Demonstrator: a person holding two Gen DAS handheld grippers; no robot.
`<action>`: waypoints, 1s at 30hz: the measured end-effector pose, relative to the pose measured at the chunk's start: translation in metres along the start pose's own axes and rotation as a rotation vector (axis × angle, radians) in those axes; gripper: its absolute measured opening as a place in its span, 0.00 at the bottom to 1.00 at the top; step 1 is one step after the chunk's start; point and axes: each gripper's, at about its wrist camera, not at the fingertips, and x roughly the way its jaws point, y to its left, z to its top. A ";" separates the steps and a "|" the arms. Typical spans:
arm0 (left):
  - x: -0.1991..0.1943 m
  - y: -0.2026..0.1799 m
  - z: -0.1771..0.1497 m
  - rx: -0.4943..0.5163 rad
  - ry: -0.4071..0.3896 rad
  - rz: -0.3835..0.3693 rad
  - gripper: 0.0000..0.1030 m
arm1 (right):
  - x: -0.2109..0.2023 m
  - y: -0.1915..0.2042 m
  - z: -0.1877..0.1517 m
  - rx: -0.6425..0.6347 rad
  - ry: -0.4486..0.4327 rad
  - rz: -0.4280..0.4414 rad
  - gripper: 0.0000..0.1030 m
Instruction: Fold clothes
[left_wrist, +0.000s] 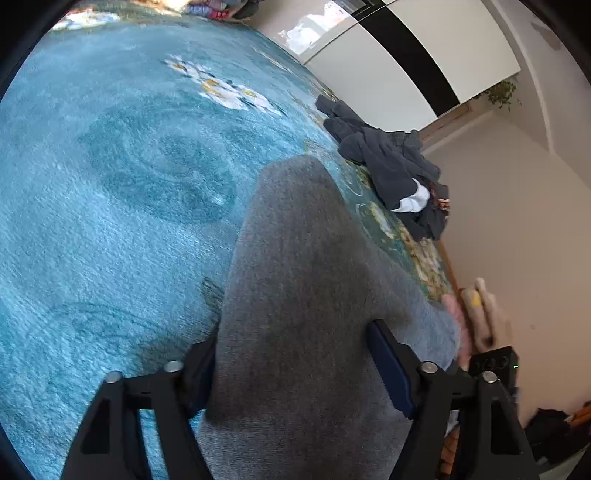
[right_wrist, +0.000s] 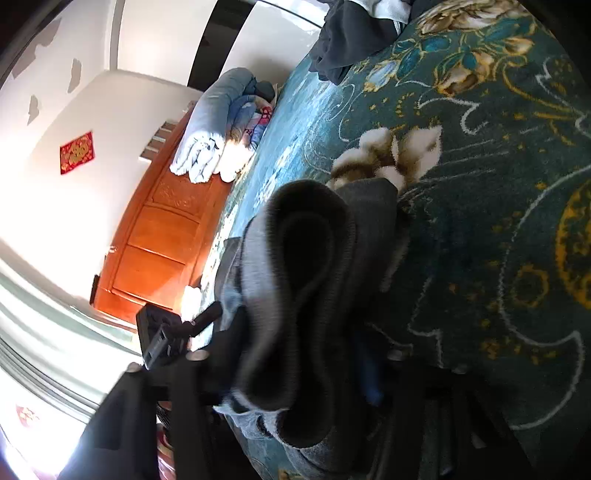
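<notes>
A grey fleece garment (left_wrist: 295, 240) lies in a long strip on the blue floral bedspread (left_wrist: 110, 184), with its near end rising between the fingers of my left gripper (left_wrist: 295, 369). Cloth fills the gap from pad to pad, so the gripper is shut on it. In the right wrist view the same grey garment (right_wrist: 303, 258) is doubled into a thick fold seen end-on. My right gripper (right_wrist: 295, 362) is shut on that fold, its fingers dark and partly hidden by the cloth. The far end of the fold rests on the bedspread (right_wrist: 480, 221).
A heap of dark grey clothes (left_wrist: 391, 162) (right_wrist: 351, 33) lies near the bed's far edge. Folded quilts (right_wrist: 218, 125) are stacked against the orange wooden headboard (right_wrist: 159, 236). A white and black wardrobe (left_wrist: 406, 55) stands beyond the bed.
</notes>
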 end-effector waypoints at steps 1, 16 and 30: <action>0.000 -0.001 0.000 0.002 -0.003 0.010 0.60 | 0.000 -0.001 0.000 0.007 -0.009 -0.002 0.39; -0.017 -0.196 0.009 0.246 -0.008 -0.106 0.23 | -0.165 0.058 0.046 -0.152 -0.237 -0.006 0.24; 0.169 -0.478 -0.003 0.356 0.221 -0.433 0.19 | -0.461 0.043 0.179 -0.202 -0.498 -0.382 0.24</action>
